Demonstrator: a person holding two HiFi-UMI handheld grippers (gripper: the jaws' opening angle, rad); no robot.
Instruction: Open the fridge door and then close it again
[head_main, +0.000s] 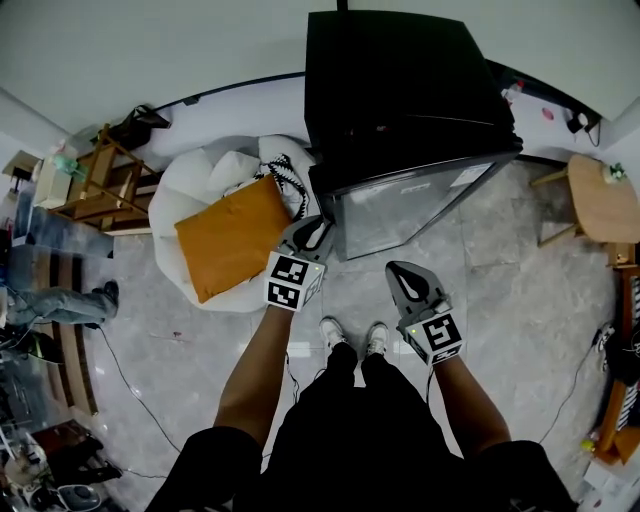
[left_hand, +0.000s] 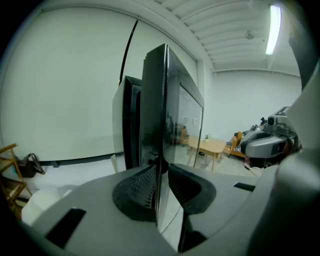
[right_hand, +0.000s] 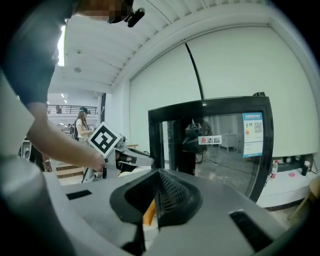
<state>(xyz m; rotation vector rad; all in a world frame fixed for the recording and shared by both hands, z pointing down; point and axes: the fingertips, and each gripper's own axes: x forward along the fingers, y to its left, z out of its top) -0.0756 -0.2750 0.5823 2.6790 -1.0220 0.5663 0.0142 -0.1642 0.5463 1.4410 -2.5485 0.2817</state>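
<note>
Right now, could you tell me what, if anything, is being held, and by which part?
The left gripper clamps the fridge door by its free side edge; the right gripper is shut on nothing.

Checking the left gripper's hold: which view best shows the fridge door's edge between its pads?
Left gripper view: the fridge door edge runs straight between the pads. Head view shows the left gripper at that edge from above; right gripper view shows it small, from the side.
</note>
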